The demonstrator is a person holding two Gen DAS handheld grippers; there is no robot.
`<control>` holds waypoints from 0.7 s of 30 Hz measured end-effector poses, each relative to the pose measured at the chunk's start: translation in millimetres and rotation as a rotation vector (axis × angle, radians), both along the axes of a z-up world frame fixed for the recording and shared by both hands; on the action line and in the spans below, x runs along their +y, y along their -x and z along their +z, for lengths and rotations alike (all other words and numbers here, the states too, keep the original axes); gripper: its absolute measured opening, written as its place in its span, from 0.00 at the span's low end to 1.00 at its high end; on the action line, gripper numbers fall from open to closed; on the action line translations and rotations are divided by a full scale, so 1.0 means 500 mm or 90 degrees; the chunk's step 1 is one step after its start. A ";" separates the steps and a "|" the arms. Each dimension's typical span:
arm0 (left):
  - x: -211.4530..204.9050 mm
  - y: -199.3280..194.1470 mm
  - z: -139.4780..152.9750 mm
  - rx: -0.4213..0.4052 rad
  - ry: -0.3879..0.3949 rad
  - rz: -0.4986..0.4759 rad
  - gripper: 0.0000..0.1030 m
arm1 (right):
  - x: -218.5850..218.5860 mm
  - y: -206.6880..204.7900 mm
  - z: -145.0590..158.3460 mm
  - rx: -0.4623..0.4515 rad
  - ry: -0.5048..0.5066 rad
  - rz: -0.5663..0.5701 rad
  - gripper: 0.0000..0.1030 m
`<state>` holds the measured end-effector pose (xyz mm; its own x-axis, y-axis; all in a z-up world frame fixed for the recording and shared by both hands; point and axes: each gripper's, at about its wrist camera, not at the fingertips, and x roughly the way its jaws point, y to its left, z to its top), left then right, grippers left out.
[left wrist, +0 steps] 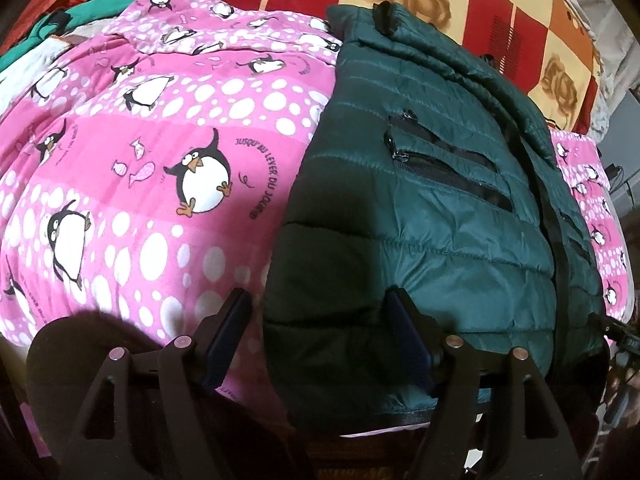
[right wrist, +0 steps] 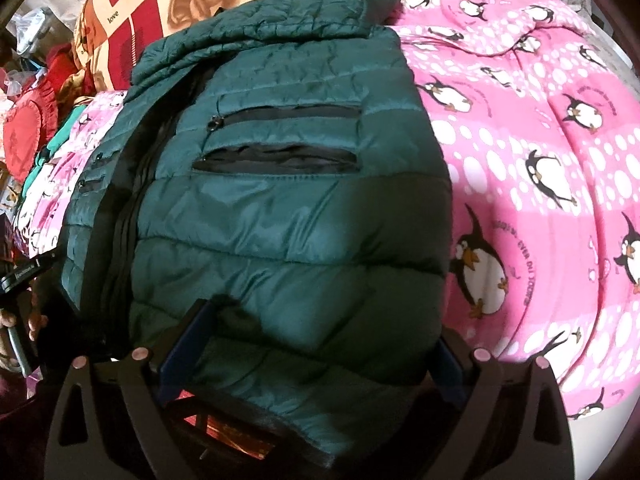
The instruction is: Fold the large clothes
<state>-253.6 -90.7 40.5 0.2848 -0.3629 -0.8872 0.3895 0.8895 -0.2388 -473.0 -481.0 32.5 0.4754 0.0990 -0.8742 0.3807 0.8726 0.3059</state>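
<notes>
green quilted jacket [left wrist: 432, 216] lies folded on a pink penguin-print bedspread [left wrist: 152, 152], its hem at the near edge of the bed and its hood end toward a red and cream rose-patterned pillow [left wrist: 460, 4] at the far side. 2 black zip pockets [left wrist: 444, 160] run across the upper face of the jacket, and a dark zipper line follows its folded side.

left gripper [left wrist: 320, 324] hangs over the near corner of the jacket with its jaws spread wide; the jacket's edge sits in the gap, one finger is over the bedspread, the other is against the green fabric, and the pads do not press it from both sides.

right gripper [right wrist: 312, 340] is low over the jacket's [right wrist: 288, 200] hem, and a bulge of green fabric fills the gap between its 2 fingers; whether the pads actually pinch it i cannot tell. the bedspread [right wrist: 540, 160] spreads out beside the jacket in this view, with the pillow [right wrist: 168, 4] beyond it. a red cushion [right wrist: 24, 140] sits off the bed's side among other clutter.
</notes>
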 end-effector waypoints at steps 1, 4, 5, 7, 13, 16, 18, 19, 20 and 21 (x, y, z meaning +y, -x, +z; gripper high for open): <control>-0.002 0.002 -0.001 0.002 0.000 -0.001 0.45 | -0.001 0.001 -0.007 -0.002 -0.007 -0.001 0.96; -0.007 0.012 -0.004 0.009 0.001 -0.018 0.43 | 0.002 0.008 -0.011 -0.013 -0.017 0.007 0.88; -0.010 0.016 -0.004 0.007 0.003 -0.031 0.33 | 0.003 0.008 -0.009 -0.016 -0.013 0.014 0.79; -0.018 0.022 0.001 0.000 -0.002 -0.048 0.17 | 0.006 0.013 0.002 -0.029 0.006 0.033 0.56; -0.030 0.031 0.052 -0.057 -0.011 -0.058 0.00 | -0.014 0.028 0.040 -0.079 -0.002 0.034 0.22; -0.028 0.029 0.076 -0.072 0.002 -0.059 0.00 | -0.016 0.030 0.063 -0.103 0.000 0.042 0.20; -0.032 0.029 0.088 -0.083 0.005 -0.059 0.00 | -0.017 0.031 0.074 -0.115 -0.004 0.044 0.20; -0.033 0.028 0.093 -0.088 0.006 -0.059 0.00 | -0.018 0.030 0.080 -0.121 -0.006 0.044 0.20; -0.035 0.027 0.098 -0.093 0.008 -0.058 0.00 | -0.020 0.030 0.086 -0.128 -0.008 0.043 0.20; -0.036 0.026 0.104 -0.096 0.012 -0.056 0.00 | -0.022 0.030 0.093 -0.135 -0.010 0.043 0.20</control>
